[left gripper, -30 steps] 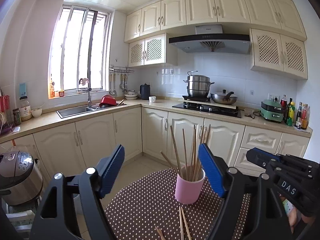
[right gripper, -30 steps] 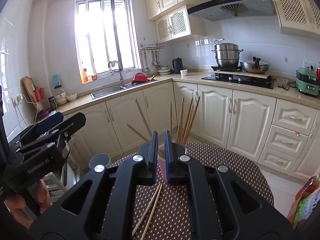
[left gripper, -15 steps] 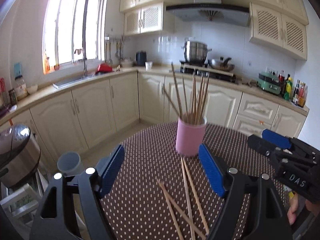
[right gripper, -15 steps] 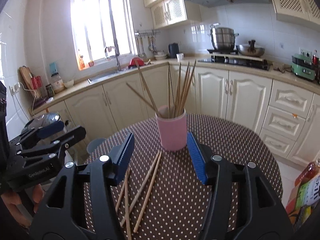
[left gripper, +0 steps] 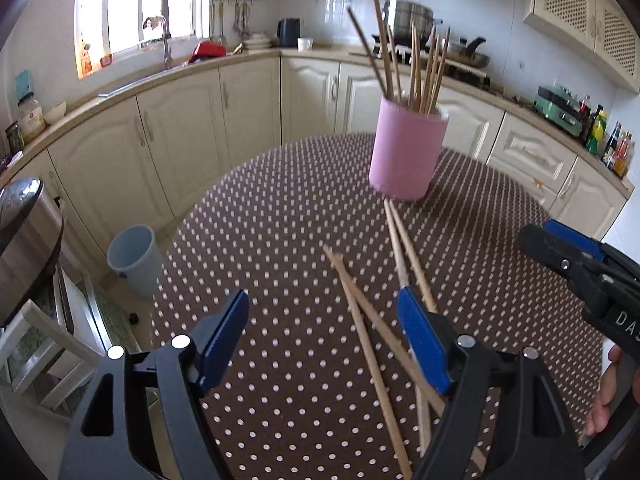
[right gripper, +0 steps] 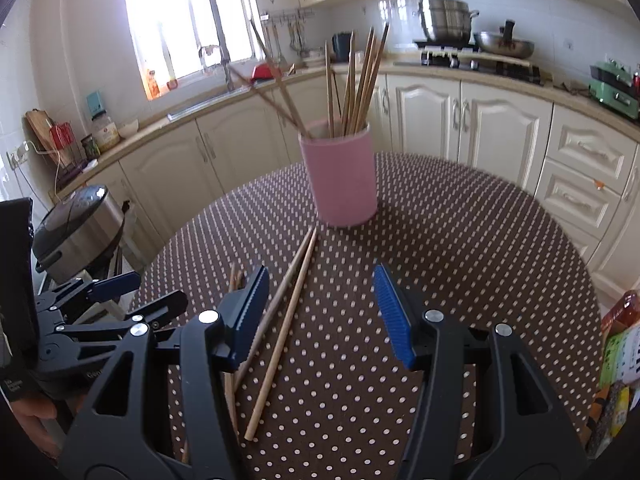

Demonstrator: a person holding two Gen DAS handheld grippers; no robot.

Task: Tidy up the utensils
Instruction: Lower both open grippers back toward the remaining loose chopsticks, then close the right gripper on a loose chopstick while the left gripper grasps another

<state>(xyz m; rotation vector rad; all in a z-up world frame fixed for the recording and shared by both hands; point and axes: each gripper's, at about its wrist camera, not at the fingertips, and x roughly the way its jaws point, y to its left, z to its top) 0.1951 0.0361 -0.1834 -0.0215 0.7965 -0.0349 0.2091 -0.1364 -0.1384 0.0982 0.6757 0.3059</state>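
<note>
On the polka-dot table (right gripper: 460, 216), loose chopsticks (right gripper: 294, 276) lie at 6 o'clock of the pink cup (right gripper: 340, 176). Left gripper (left gripper: 322, 336) and right gripper (right gripper: 320, 312) both gape empty; next likely means picking up one stick.

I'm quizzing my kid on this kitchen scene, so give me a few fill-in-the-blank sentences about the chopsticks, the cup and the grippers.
1. The upright chopsticks stand in a ____ cup.
2. The loose chopsticks lie on a tablecloth patterned with white ____.
3. The jaws of the right gripper and left gripper are both ____.

Missing words: pink; dots; open
</note>
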